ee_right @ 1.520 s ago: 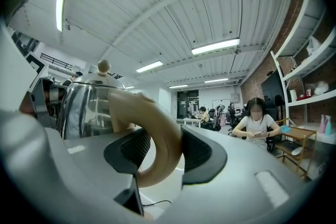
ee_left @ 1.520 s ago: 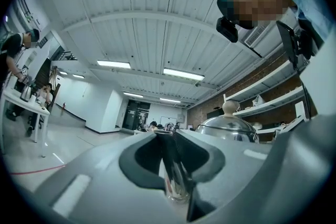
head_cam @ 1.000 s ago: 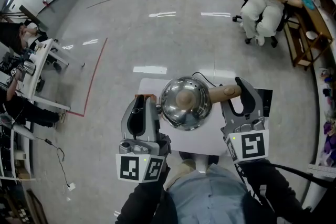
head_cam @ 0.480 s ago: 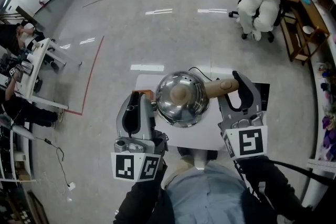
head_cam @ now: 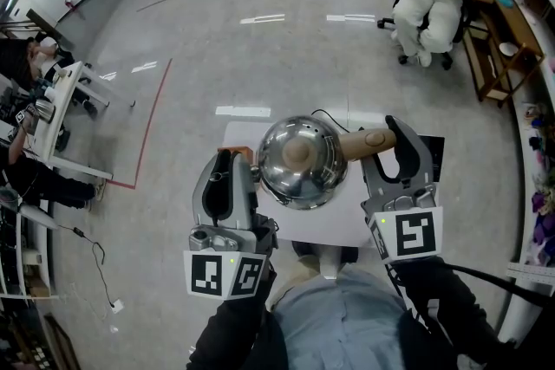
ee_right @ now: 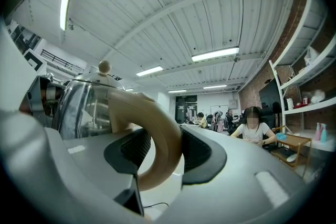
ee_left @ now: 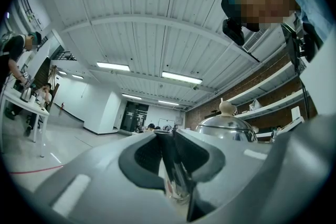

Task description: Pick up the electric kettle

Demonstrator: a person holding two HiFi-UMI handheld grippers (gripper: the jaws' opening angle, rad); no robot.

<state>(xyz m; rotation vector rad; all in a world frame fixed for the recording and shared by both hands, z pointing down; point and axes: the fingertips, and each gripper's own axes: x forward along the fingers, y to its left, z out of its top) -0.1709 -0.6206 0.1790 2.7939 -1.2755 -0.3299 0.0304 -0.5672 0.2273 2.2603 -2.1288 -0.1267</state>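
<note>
Between right jaws, curved, maybe-plastic handle [ee_right: 157,134]

Right gripper [ee_right: 165,157] jaws clamp the beige handle [ee_right: 160,128] of the electric kettle [ee_right: 79,105]. Seated person [ee_right: 253,131] in background, right.

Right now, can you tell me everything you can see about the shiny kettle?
The kettle is round and silvery, shiny like a mirror, and it looks like metal. It stands upright. Its domed lid has a small tan knob on top. A curved tan handle, which looks like plastic, sticks out to the person's right. The right tongs are closed on that handle. It sits over the small white table, but I can't tell if it rests there or is lifted.
</note>
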